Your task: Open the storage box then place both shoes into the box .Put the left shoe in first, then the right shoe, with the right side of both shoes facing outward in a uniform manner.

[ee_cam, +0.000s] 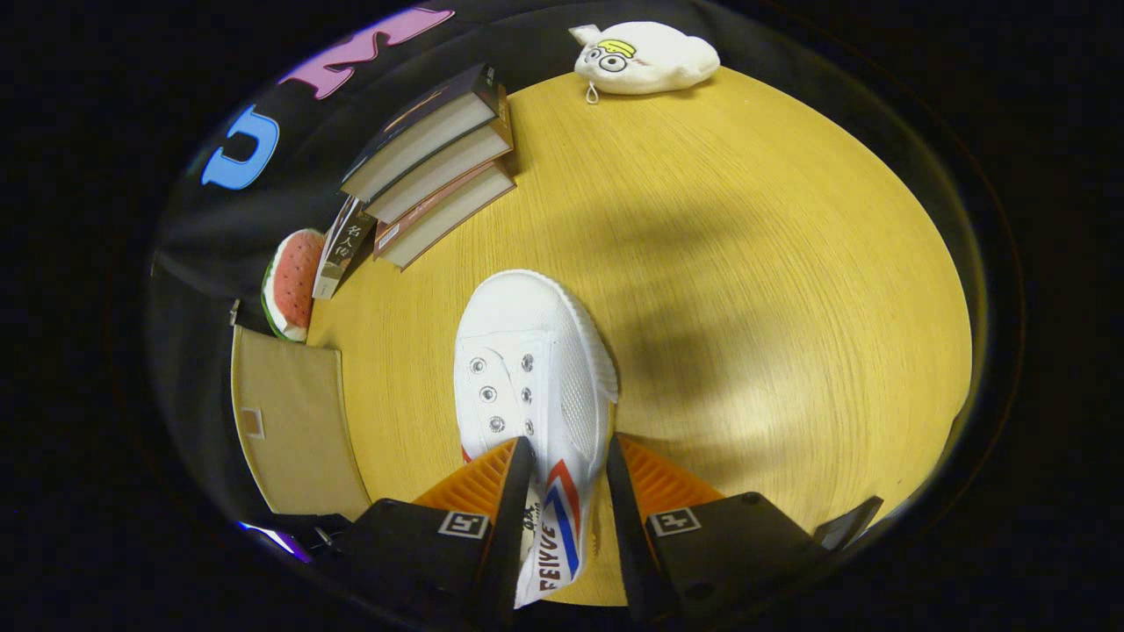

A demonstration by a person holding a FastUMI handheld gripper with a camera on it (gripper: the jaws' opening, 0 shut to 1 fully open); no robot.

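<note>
I have the tool (569, 456) pinching one white shoe (531, 369) by its heel side, above the surface (746, 263); boxing it and the second shoe remain

table (746, 263): yellow wood grain | books (435, 167): stacked at 11 o'clock, one leaning beside | watermelon slice toy (290, 283): 10 o'clock, by leaning book | white plush (645, 57): 12 o'clock, table's far edge

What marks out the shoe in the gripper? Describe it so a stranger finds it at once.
Start at the round wooden table, with a stack of books at its far side. Nearer, the white shoe sits between the gripper fingers, toe pointing toward the books. Its metal eyelets and red and blue side stripes set it apart from the white plush toy.
</note>
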